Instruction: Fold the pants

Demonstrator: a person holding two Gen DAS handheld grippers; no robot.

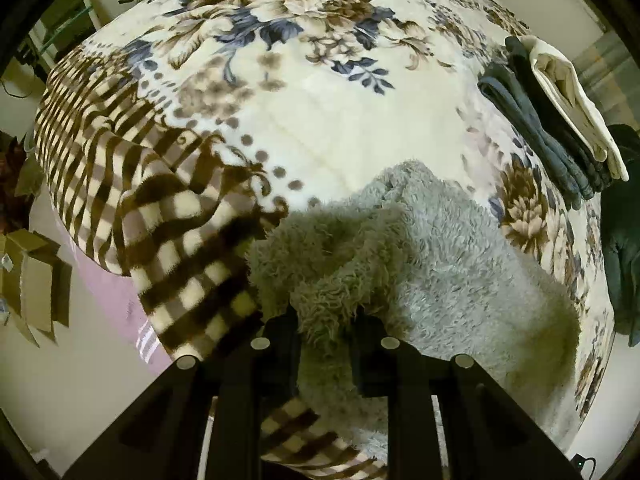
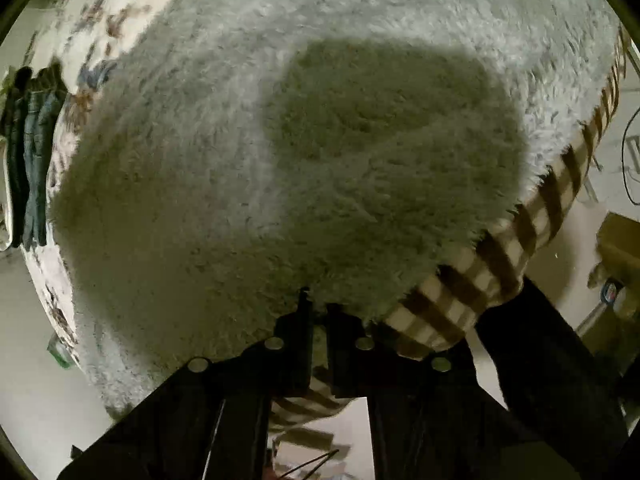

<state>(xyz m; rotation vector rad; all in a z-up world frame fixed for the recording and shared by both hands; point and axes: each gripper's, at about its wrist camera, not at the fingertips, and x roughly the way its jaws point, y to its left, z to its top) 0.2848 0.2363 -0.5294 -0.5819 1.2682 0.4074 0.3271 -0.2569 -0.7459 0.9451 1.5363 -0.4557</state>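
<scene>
Pants (image 1: 440,248) of pale grey shaggy fleece are being held on the flowered blanket (image 1: 320,112), lying ahead of and to the right of the left gripper (image 1: 326,320). A bunched fold of the fleece is being pinched between the left gripper's two black fingers (image 1: 286,344), with the pile spilling over them. To the left of that gripper, the blanket's brown-and-cream checked border (image 1: 180,248) is being draped over the bed edge. Far ahead and to the right, a stack of folded clothes (image 1: 560,128) is being kept on the blanket, dark grey pieces below and a cream piece on top.

In the right wrist view, the fleece (image 2: 280,160) is filling nearly everything ahead of the right gripper (image 2: 318,320). Its near edge is being gripped by the right gripper, whose fingers (image 2: 302,320) are drawn almost together with only a narrow strip of fleece showing between them. The checked border (image 2: 500,256) is being seen just to the right of that gripper, and the folded stack (image 2: 28,160) far to its left.
</scene>
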